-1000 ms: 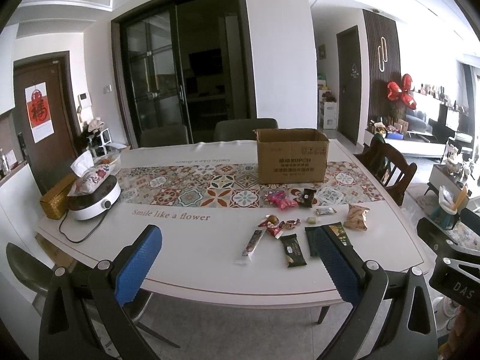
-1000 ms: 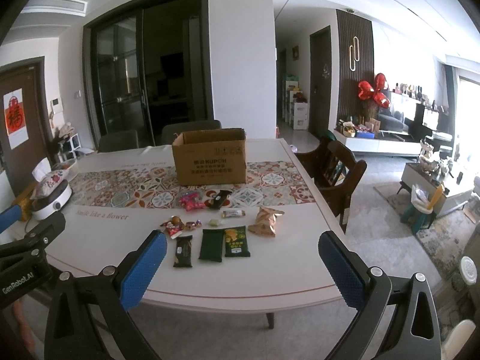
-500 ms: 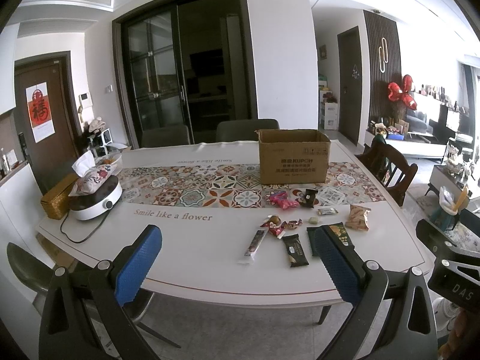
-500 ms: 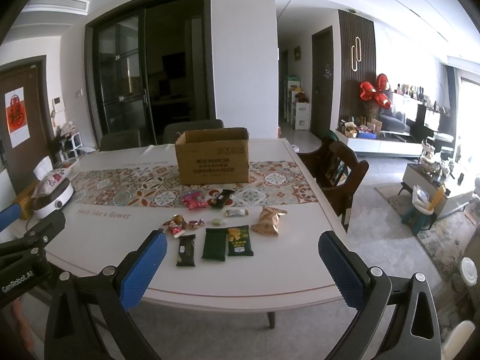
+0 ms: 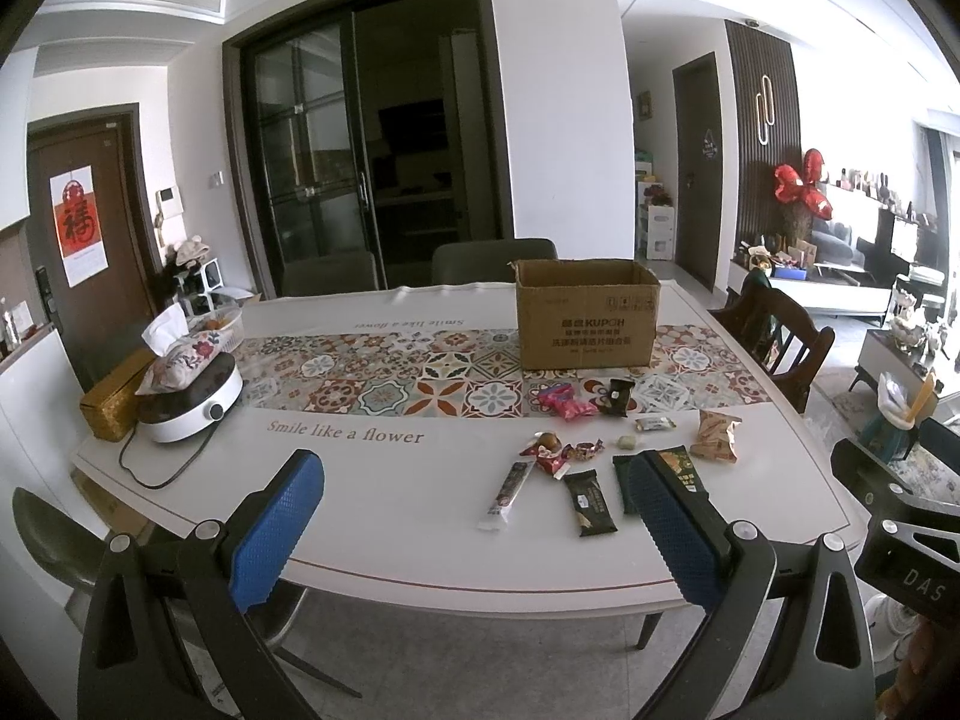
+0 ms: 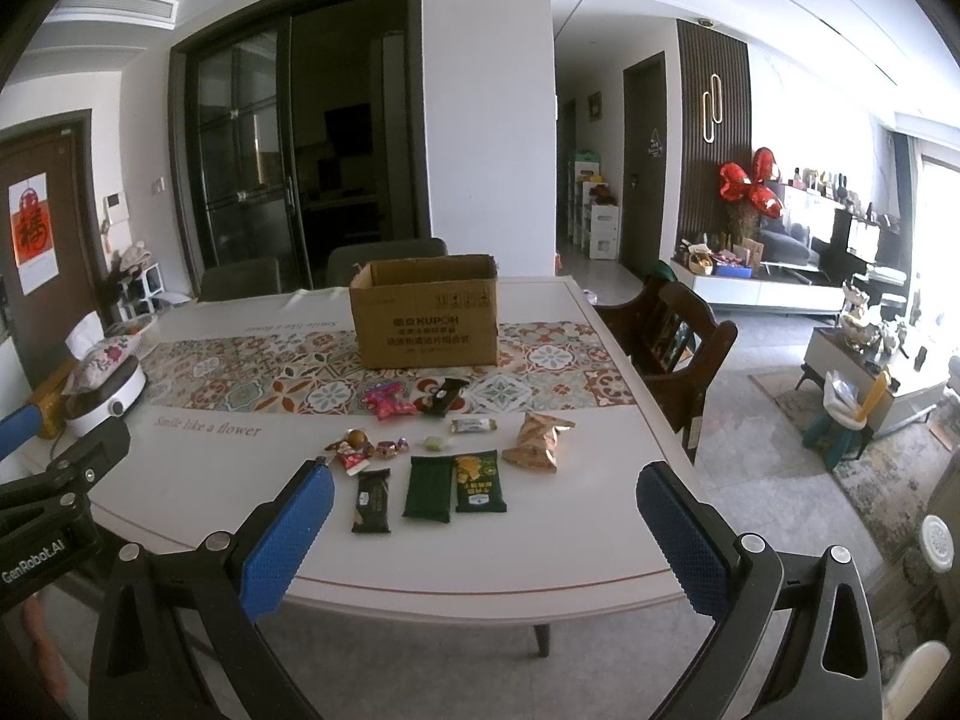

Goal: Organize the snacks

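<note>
1. Both tongs spread wide and empty: left gripper (image 5: 474,522), right gripper (image 6: 486,531), short of the table (image 6: 540,552) edge.
2. We have drawn slightly closer over the last second; the snacks loom larger, none moved.
3. Snacks lie loose near us: black bar (image 6: 371,499), green packets (image 6: 478,480), pink wrapper (image 6: 387,403).
4. Cardboard box (image 6: 427,315) stands open behind them. Sorting not yet begun, we judge.

Both wrist views face table (image 5: 384,480) from near edge, sharing cardboard box (image 6: 426,312)
</note>
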Demonstrator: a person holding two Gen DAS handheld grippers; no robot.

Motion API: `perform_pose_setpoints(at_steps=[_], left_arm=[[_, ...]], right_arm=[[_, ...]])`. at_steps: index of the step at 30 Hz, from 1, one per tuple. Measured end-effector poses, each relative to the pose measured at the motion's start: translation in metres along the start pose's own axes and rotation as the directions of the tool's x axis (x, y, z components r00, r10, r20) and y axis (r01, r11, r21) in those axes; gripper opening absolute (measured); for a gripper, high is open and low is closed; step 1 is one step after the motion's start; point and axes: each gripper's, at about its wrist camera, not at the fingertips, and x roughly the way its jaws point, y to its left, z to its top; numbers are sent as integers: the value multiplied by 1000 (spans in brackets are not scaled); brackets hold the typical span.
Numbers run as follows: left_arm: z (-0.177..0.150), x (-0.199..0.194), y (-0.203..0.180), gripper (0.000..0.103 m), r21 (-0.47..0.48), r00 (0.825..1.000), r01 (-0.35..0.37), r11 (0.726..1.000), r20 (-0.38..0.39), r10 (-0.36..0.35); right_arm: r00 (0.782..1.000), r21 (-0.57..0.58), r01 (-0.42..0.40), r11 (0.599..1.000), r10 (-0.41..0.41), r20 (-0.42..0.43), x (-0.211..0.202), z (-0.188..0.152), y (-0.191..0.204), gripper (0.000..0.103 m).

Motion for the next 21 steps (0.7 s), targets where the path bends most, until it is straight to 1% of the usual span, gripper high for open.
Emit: perform_pose_setpoints(at_steps=[14,18,21], left_arm=[[7,1,5,103,2,1000,-9,1000,0,9],[8,7,7,103,5,999,-8,1000,-35,9],[8,15,9,103,12,998,-23,1000,-55,24]], right_arm=[[1000,-2,-7,1000,7,4,-1,1,2,102],[999,-3,-32,999,32,-6,8,-1,3,102],[998,-12,-57,998,57,-12,14,-3,7,102]])
